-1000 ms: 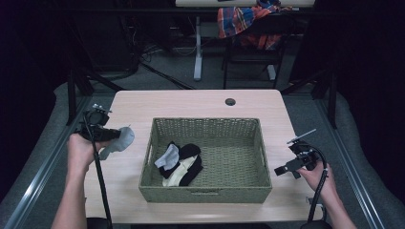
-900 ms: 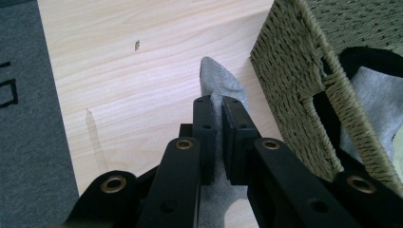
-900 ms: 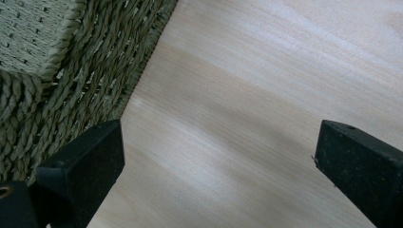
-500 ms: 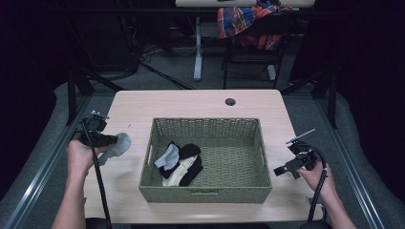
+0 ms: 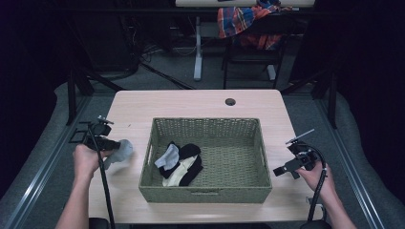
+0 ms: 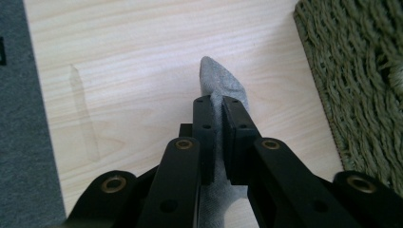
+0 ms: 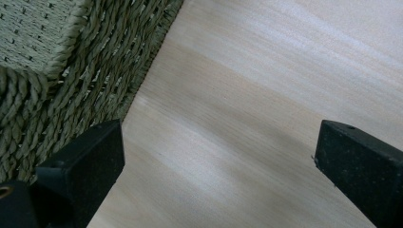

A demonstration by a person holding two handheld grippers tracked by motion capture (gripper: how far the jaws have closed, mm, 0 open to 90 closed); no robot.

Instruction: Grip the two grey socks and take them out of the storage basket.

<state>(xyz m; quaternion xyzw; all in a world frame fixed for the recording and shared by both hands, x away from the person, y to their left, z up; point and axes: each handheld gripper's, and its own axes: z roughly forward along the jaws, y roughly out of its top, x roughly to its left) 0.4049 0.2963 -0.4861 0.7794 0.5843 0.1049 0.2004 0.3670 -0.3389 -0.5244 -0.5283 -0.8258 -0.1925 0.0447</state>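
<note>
A grey sock (image 5: 122,150) hangs from my left gripper (image 5: 116,144), left of the woven green basket (image 5: 207,125). In the left gripper view the jaws are shut on that grey sock (image 6: 220,88), its toe sticking out beyond the fingertips over the pale wood table (image 6: 123,71). Inside the basket lie several socks: a grey one (image 5: 168,156), a black one (image 5: 190,150) and a cream one (image 5: 178,173). My right gripper (image 5: 278,171) is open beside the basket's right wall, nothing between its fingers (image 7: 81,164).
The basket's woven side (image 7: 71,71) stands close to the left of my right gripper. A round hole (image 5: 230,101) sits in the table's far edge. Beyond the table are a chair with a plaid cloth (image 5: 243,19) and dark floor.
My left gripper has carried the grey sock leftward and toward me, away from the basket. The right gripper has stayed put.
</note>
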